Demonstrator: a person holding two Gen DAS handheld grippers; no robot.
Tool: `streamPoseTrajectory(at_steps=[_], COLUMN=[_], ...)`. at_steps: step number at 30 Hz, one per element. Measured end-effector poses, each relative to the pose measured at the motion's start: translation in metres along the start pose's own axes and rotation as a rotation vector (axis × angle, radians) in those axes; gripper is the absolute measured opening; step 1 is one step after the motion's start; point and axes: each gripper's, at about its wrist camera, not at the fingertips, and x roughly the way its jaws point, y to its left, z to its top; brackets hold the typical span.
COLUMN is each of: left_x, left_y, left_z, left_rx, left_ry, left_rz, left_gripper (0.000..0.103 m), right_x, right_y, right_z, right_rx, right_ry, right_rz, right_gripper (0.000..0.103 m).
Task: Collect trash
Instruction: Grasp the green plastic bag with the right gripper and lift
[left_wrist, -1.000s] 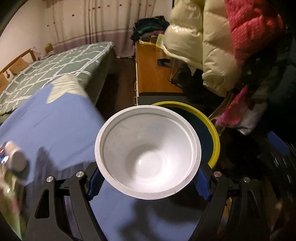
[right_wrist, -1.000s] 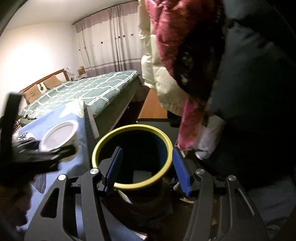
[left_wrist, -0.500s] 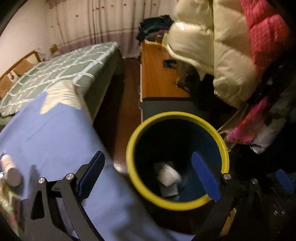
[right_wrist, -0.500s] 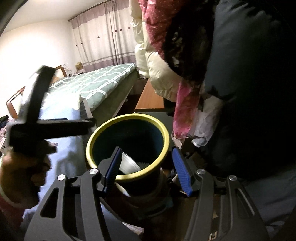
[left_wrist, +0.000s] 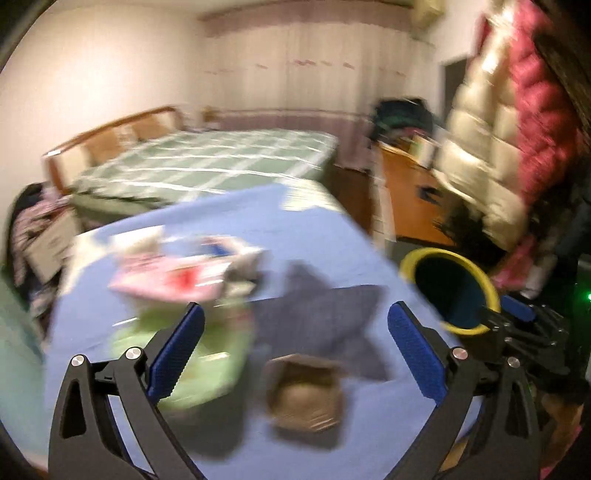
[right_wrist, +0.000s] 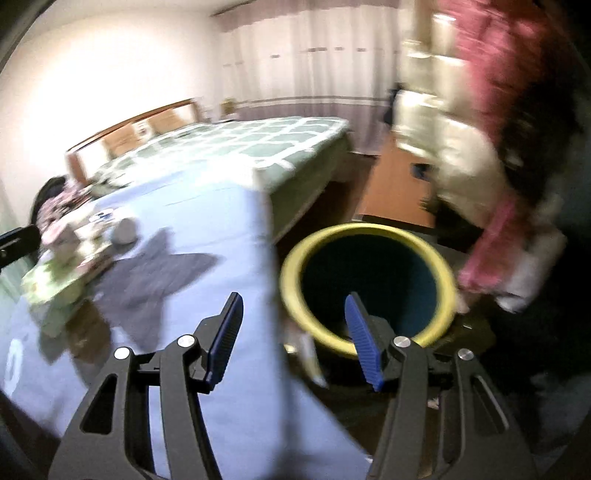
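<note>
Now the left hand-held gripper (left_wrist: 295, 347) is opening, empty, above the brown tray (left_wrist: 304, 393) on the worktop (left_wrist: 332, 236). Swinging this fast, it might knock it aside; the right hand-held gripper (right_wrist: 293, 332) stands half-spread, empty.

Left gripper (left_wrist: 295, 332) jaws are seen opening, nothing held between them; a brown tray (left_wrist: 304, 393) is laid on the blue tablecloth (left_wrist: 325, 236), yellow-rimmed bin (left_wrist: 452, 291) alongside.

Litter (left_wrist: 177, 273): smeared by motion, pink and white wrappers unreadable.
Green pack (left_wrist: 192, 354): blurred, partly behind blue finger (left_wrist: 177, 347).
Brown tray (left_wrist: 306, 391): soft-edged, contents unclear.
Bin (right_wrist: 369, 236): inside too dark to read, near rim behind finger (right_wrist: 362, 343).
Coats (right_wrist: 491, 110): streaked, cut off at right edge.
</note>
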Motion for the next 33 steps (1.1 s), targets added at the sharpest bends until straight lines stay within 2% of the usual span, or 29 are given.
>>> streamPoseTrajectory(at_steps=[4, 9, 15, 21, 26, 28, 33], left_x=[-0.032, -0.061, -0.068, -0.060, -0.056, -0.057, -0.053], left_y=[0.065, 0.126, 0.160, 0.162, 0.164, 0.166, 0.169], left_z=[-0.025, -0.051, -0.064, -0.066, -0.066, -0.068, -0.070], left_rx=[-0.096, -0.189, -0.243, -0.246, -0.260, -0.267, -0.276], left_ry=[-0.024, -0.038, -0.037, -0.025, -0.021, -0.020, -0.012], left_rz=[0.174, 0.303, 0.323, 0.316, 0.323, 0.328, 0.328], left_gripper=[0.098, 0.098, 0.098, 0.098, 0.098, 0.098, 0.098], right_x=[0.010, 0.015, 0.020, 0.029, 0.034, 0.041, 0.052], right_y=[0.058, 0.125, 0.187, 0.239, 0.271, 0.280, 0.284], right_z=[0.003, 0.008, 0.006, 0.008, 0.005, 0.003, 0.000], right_rx=[-0.100, -0.191, -0.274, -0.344, -0.405, -0.427, -0.438], right_ry=[0.018, 0.018, 0.044, 0.058, 0.064, 0.066, 0.087], right_rz=[0.104, 0.235, 0.389, 0.460, 0.475, 0.451, 0.422], right_gripper=[0.056, 0.056, 0.056, 0.056, 0.056, 0.056, 0.056])
